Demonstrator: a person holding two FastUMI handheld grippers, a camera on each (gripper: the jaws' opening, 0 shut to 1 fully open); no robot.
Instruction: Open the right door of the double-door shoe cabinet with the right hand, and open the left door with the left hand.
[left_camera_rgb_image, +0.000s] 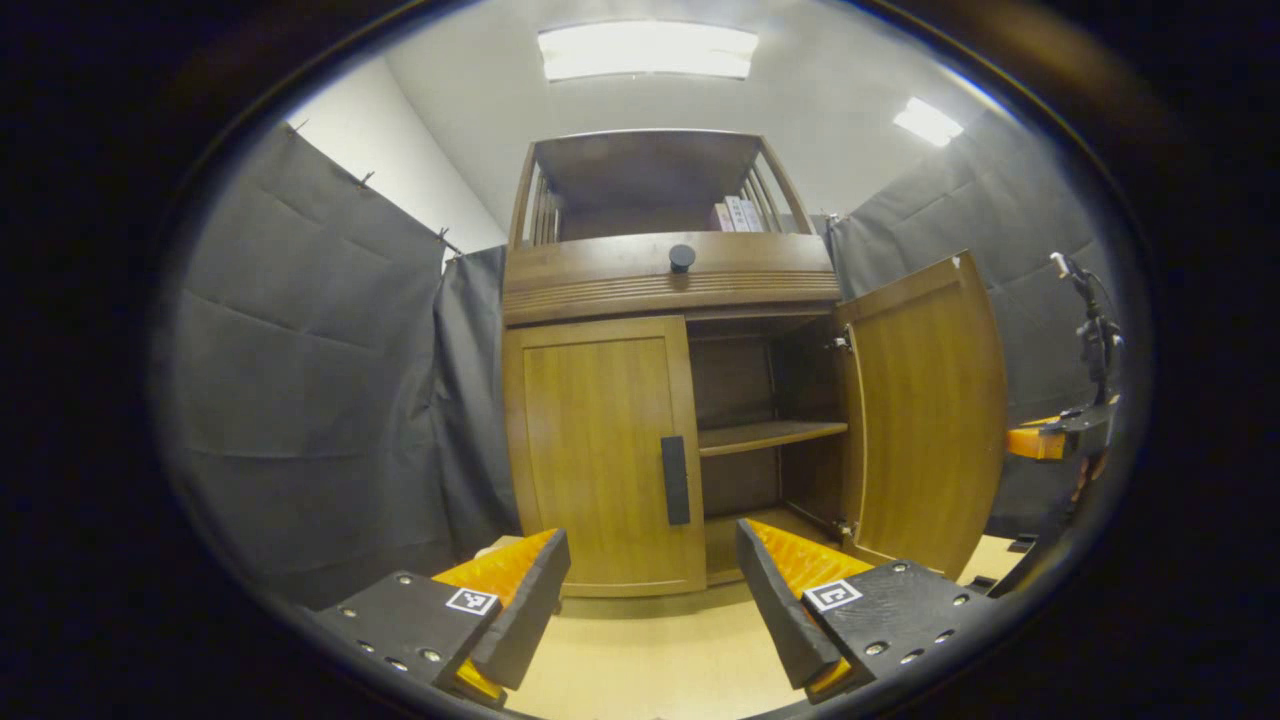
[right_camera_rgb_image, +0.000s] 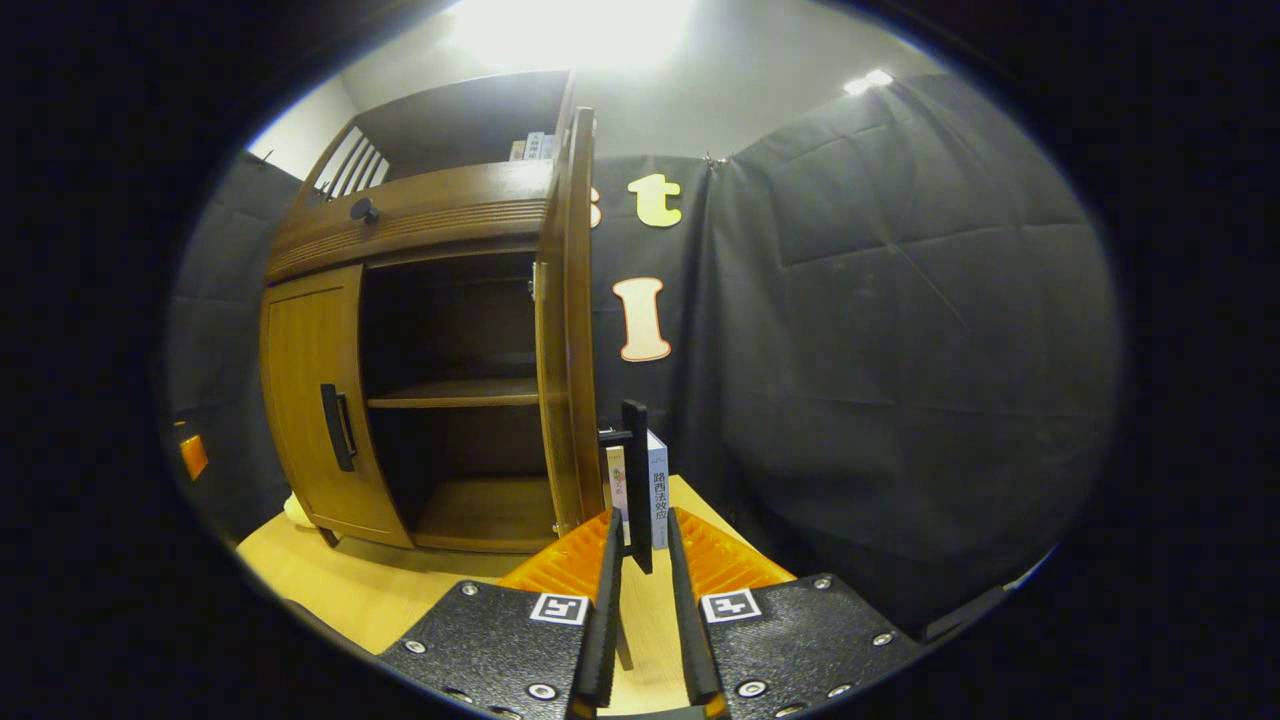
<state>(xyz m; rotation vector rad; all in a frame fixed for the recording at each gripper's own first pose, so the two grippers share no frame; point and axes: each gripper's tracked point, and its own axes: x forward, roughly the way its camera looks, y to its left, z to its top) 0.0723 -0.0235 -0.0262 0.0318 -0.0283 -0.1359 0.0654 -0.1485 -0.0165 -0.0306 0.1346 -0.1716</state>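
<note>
Cabinet (left_camera_rgb_image: 670, 300) work is half done: right door (left_camera_rgb_image: 925, 410) is swung wide, its handle (right_camera_rgb_image: 636, 480) seemingly pinched by the narrowed right gripper (right_camera_rgb_image: 640, 590). Left door (left_camera_rgb_image: 600, 450) is shut; the wide-spread left gripper (left_camera_rgb_image: 650, 590) must be brought to its handle (left_camera_rgb_image: 676, 480)

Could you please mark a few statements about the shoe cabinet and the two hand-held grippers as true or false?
1. The right door stands open. True.
2. The left door is open too. False: it is closed.
3. The left hand-held gripper grips the left door's handle. False: its fingers are spread, short of it.
4. The right hand-held gripper has the right door's handle between its fingers. True.
5. The shelf inside is bare. True.
</note>
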